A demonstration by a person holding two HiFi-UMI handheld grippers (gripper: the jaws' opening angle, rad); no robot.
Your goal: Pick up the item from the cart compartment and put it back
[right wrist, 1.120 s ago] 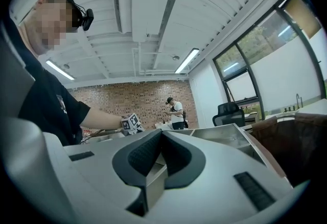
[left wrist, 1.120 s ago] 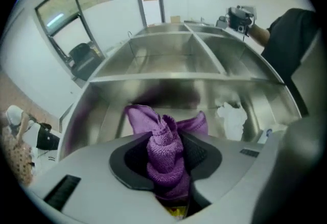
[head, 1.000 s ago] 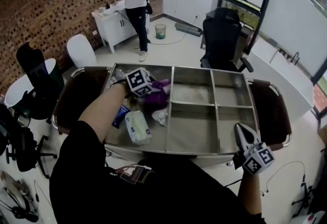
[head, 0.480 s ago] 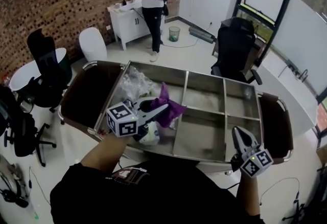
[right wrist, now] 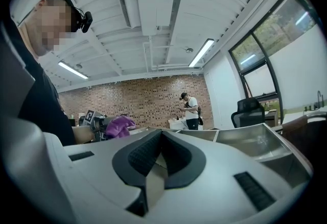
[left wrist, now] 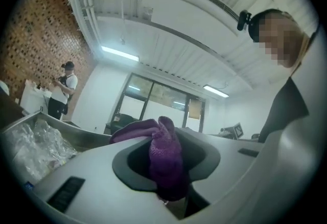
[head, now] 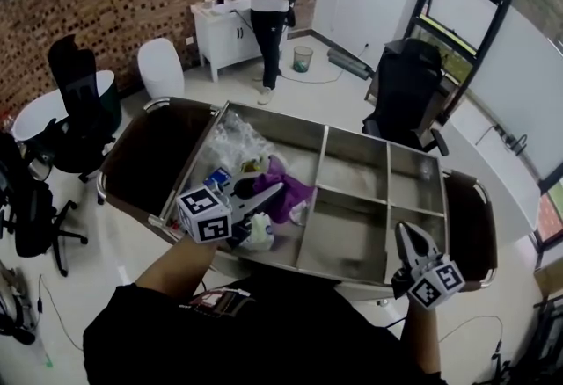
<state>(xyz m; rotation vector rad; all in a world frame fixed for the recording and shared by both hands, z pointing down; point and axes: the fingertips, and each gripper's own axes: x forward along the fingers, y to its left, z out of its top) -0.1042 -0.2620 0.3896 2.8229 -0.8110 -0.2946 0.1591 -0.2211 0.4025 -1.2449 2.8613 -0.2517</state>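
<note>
In the left compartment of the steel cart (head: 315, 185), crumpled clear plastic (head: 230, 141), a blue packet (head: 217, 178) and a white packet (head: 259, 234) are contained.

Purple cloth (head: 287, 187) now above compartment (head: 290, 133)

Loose items (head: 218, 178) beside the purple cloth (head: 297, 192) are too small to identify.

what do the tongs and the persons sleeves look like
Both the left tongs and the right tongs are pale grey, tapering to a point, with black ribbed pads inside. Each carries a white cube printed with black square markers. The person wears a black short-sleeved top. No cables show.
</note>
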